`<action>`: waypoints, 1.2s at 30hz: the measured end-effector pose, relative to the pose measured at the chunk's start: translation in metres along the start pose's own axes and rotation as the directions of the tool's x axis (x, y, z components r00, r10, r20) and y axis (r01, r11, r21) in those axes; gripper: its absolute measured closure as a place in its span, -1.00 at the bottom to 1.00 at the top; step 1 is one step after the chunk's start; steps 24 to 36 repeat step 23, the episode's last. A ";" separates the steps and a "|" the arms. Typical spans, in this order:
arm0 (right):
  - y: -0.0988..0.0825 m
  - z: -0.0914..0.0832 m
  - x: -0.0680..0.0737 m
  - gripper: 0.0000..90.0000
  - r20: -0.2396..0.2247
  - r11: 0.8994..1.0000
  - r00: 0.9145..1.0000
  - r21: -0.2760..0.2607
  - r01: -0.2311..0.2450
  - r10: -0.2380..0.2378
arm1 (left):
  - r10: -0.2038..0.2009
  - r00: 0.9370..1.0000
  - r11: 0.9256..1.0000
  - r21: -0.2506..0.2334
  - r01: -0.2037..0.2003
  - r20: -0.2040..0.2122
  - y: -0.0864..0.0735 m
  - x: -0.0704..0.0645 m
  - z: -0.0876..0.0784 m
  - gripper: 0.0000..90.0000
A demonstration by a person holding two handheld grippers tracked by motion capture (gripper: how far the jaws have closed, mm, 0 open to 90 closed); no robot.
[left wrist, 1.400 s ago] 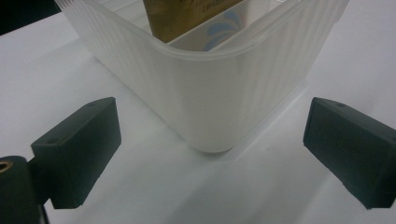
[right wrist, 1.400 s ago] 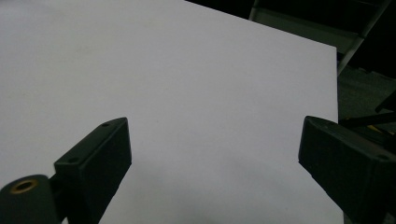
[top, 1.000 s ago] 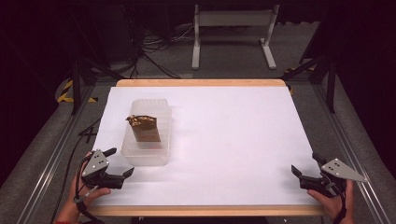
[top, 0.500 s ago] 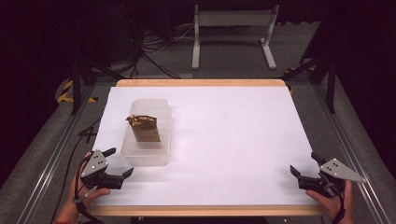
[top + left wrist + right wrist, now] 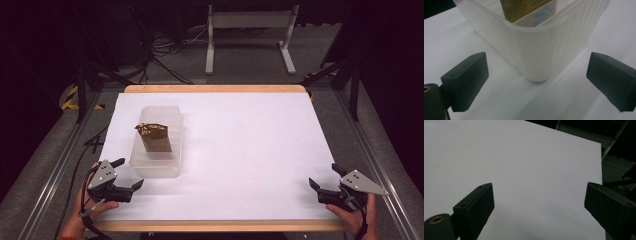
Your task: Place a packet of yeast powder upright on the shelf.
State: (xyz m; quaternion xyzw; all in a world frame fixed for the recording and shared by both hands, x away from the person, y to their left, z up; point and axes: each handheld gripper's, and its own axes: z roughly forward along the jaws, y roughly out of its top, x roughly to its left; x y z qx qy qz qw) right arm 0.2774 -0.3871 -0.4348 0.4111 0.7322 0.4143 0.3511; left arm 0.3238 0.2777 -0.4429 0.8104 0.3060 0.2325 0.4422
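Nearest, left hand-held gripper (image 5: 127, 174) jaws wide apart, empty, just short of tub corner | right hand-held gripper (image 5: 324, 177) wide open, empty, near desk (image 5: 250, 150) front-right | farther: translucent tub (image 5: 156, 162) holding upright gold packet (image 5: 154, 137), desk left side

One clear plastic tub (image 5: 156, 150) sits on one white table (image 5: 250, 150) — inside it, one brown packet (image 5: 155, 137), or so it seems from this height. Two grippers — left (image 5: 125, 175), right (image 5: 322, 177).
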 end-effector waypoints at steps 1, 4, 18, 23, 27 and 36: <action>0.000 0.000 0.000 -0.78 -0.002 1.000 1.000 -0.001 0.004 -0.004 | -0.002 1.000 1.000 0.000 0.002 -0.001 0.000 0.000 0.000 -0.89; 0.001 0.001 0.002 -0.79 -0.007 1.000 1.000 0.002 0.006 -0.006 | -0.001 1.000 1.000 0.002 0.001 0.001 0.000 0.001 0.000 -0.89; 0.001 0.003 0.006 -0.79 -0.021 0.999 0.999 0.023 0.024 -0.024 | -0.005 1.000 1.000 0.003 0.005 0.003 0.000 0.002 0.002 -0.89; 0.000 0.004 0.007 -0.79 -0.028 0.999 0.999 0.035 0.023 -0.022 | -0.009 1.000 1.000 0.003 0.009 0.003 0.000 0.003 0.004 -0.89; 0.000 0.004 0.007 -0.79 -0.028 0.999 0.999 0.035 0.023 -0.022 | -0.009 1.000 1.000 0.003 0.009 0.003 0.000 0.003 0.004 -0.89; 0.000 0.004 0.007 -0.79 -0.028 0.999 0.999 0.035 0.023 -0.022 | -0.009 1.000 1.000 0.003 0.009 0.003 0.000 0.003 0.004 -0.89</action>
